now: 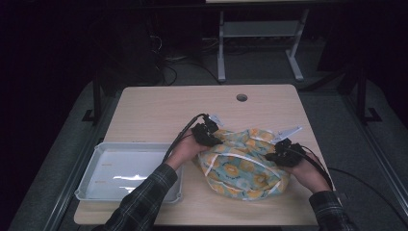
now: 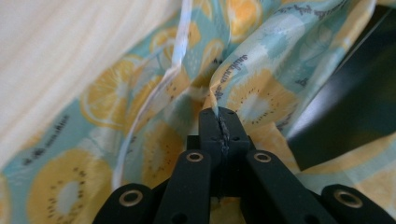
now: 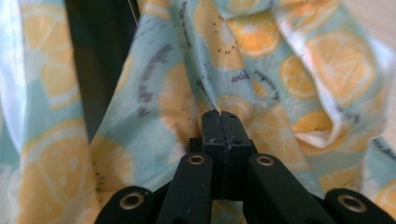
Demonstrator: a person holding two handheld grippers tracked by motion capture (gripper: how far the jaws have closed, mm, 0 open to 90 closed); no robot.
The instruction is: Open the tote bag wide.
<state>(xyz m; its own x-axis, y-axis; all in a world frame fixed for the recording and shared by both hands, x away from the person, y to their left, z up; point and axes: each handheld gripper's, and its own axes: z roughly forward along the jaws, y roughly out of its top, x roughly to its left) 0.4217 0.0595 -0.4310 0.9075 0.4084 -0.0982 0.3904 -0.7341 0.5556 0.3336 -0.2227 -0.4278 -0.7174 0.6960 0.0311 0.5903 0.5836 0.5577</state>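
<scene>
So there's a crumpled cloth (image 1: pixel 243 161) with a teal background and yellow citrus-slice print sitting on the near right part of a light wood table (image 1: pixel 159 108), bunched up in a loose heap with a white ribbon-like trim running over it. The person has a gripper on each end of it. The left gripper (image 1: pixel 214 139) is at the cloth's far left edge, and in the left gripper view you can see its jaws pressed together with a thin fold of the cloth (image 2: pixel 252 88) pinched right in the seam between them, so it's clamped on the fabric. The right gripper (image 1: pixel 272 156) is on the right side of the heap, a little nearer than the left one, and the right gripper view shows the same deal: jaws closed tight with a ridge of the cloth (image 3: pixel 210 84) caught at the tips. Both forearms come in from the near edge in plaid sleeves, with black cables trailing off the grippers. Just left of the cloth, at the near left of the table, sits a pale grey tray (image 1: pixel 89 180); it lies close beside the cloth, though I can't tell if they actually touch. There's a small round hole (image 1: pixel 241 97) in the tabletop toward the far edge.
</scene>
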